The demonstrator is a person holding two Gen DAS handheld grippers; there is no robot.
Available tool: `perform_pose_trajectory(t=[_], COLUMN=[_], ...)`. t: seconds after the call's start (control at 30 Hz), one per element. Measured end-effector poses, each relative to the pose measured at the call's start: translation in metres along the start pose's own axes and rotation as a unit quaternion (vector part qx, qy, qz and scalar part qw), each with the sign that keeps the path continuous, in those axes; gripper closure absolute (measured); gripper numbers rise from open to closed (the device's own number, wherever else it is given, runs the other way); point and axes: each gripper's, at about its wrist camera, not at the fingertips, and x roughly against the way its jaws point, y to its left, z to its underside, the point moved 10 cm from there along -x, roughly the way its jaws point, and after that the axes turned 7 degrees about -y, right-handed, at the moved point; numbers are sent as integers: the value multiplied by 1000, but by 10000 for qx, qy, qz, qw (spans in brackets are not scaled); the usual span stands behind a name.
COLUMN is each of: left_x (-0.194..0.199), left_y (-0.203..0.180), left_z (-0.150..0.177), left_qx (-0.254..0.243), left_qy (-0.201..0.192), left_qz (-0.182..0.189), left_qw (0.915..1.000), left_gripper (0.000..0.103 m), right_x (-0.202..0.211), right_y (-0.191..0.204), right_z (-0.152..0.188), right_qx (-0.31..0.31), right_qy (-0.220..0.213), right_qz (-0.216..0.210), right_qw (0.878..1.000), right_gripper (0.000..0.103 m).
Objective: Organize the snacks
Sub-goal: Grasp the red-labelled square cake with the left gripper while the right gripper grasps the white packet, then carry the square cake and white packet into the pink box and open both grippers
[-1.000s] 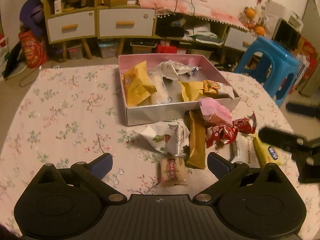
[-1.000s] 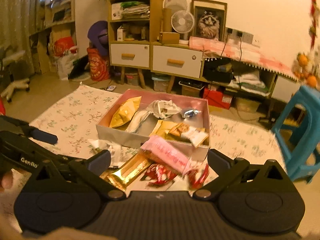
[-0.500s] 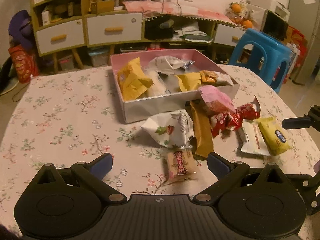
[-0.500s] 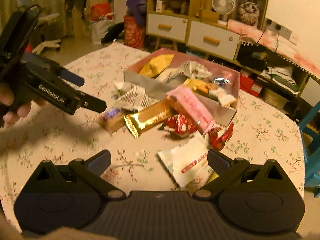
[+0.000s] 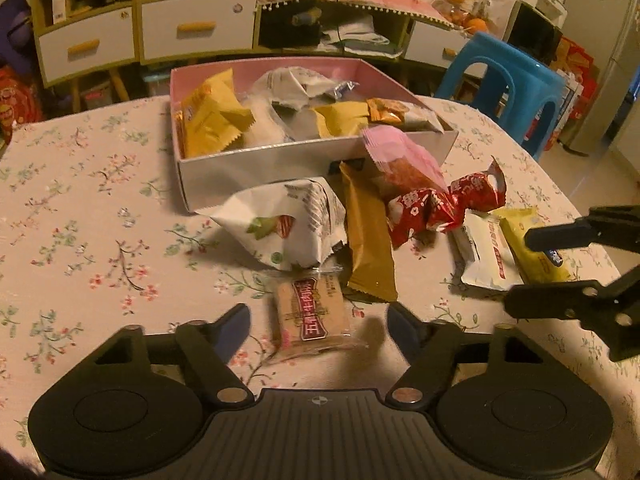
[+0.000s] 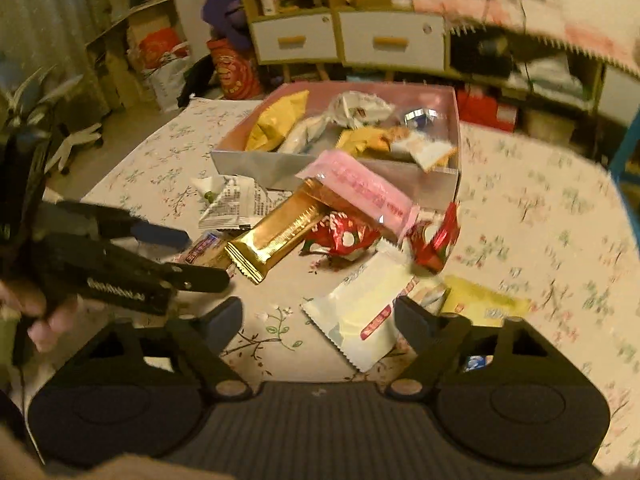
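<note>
The round table under a floral cloth [image 5: 80,208] carries everything. The landmark is the shallow pink-lined cardboard box [image 5: 280,160] near its middle, already part-filled with yellow and white snack packets.

Against the box's near wall lies the loose pile: a crumpled white packet with a green-and-red print [image 5: 288,224], a long gold foil bar [image 5: 368,240] beside it, and a pink wrapper [image 5: 404,156] leaning on the box's rim. Red foil sweets [image 5: 436,208] sit right of the bar. Further right of the box are a white sachet [image 6: 360,312] and a yellow packet [image 5: 532,248], touching. Nearest the viewer, just clear of the pile, lies a small tan biscuit in clear film with a maroon label [image 5: 310,316].

The left gripper [image 5: 318,328] has its jaws closing, the biscuit between them, pads not yet on it. The right gripper [image 6: 318,320] is likewise closing astride the white sachet, untouched so far; a hand [image 6: 36,316] carries the left tool in that view.

Risks, as judged:
- Flat, slick wrappers may slide out under closing pads.
- The sachet's contact with the yellow packet may drag both.
- Two tools working close together may collide.
</note>
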Motion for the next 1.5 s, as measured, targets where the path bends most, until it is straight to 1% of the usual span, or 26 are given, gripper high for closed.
perform_pose_trajectory(t=[0.07,0.2,0.3,0.43,0.53,0.6,0.7,0.77,0.83,0.87,0.93,0.97,1.1,1.13,1.2,1.27,1.4,1.5], left_x=[-2,-4,-4,-5,-4,-3,-2,-1,-1,0,-1,-1,-2,-3,-3,-2,-1,-1], left_y=[-1,-4,-6,-7,-6,-4,-1,1,0,0,-1,0,2,2,2,2,4,3], left_z=[0,-2,-3,-3,-4,-4,-3,-2,0,0,0,0,-1,-1,-1,-1,-2,-2], left_qx=[-56,-157,-271,-312,-353,-366,-418,-583,-716,-756,-791,-784,-698,-691,-697,-681,-553,-458], left_qy=[-38,-46,-24,-21,-17,5,84,118,121,130,148,158,205,215,238,251,309,392], left_qz=[-62,-136,-206,-203,-215,-240,-328,-431,-476,-494,-515,-525,-553,-564,-575,-594,-668,-611], left_qw=[10000,9998,9994,9993,9991,9990,9986,9973,9962,9958,9954,9954,9958,9958,9956,9956,9958,9963], left_gripper=[38,47,53,59,65,70,70,70,70,70,70,69,67,67,67,70,71,71], right_x=[-5,-13,-14,-16,-20,-21,-22,-22,-21,-20,-21,-23,-33,-34,-35,-34,-32,-27], right_y=[-2,-9,-14,-19,-21,-23,-25,-26,-28,-29,-30,-31,-31,-30,-28,-28,-25,-20], right_z=[2,7,5,2,0,-1,-2,-3,-4,-4,-6,-5,1,1,-1,-3,-5,-7], right_qx=[-132,-193,-253,-416,-360,-272,-176,-113,-90,-106,-105,-102,-2,43,110,72,84,188], right_qy=[108,242,219,160,139,133,112,93,93,73,66,89,276,256,242,264,311,332], right_qz=[54,341,470,658,843,972,1061,1148,1177,1168,1180,1179,1239,1261,1275,1312,1273,1289], right_qw=[9998,9989,9983,9968,9957,9948,9941,9933,9930,9931,9929,9929,9919,9917,9915,9910,9913,9909], right_gripper=[32,35,35,35,35,38,40,40,37,34,33,34,47,47,56,58,60,60])
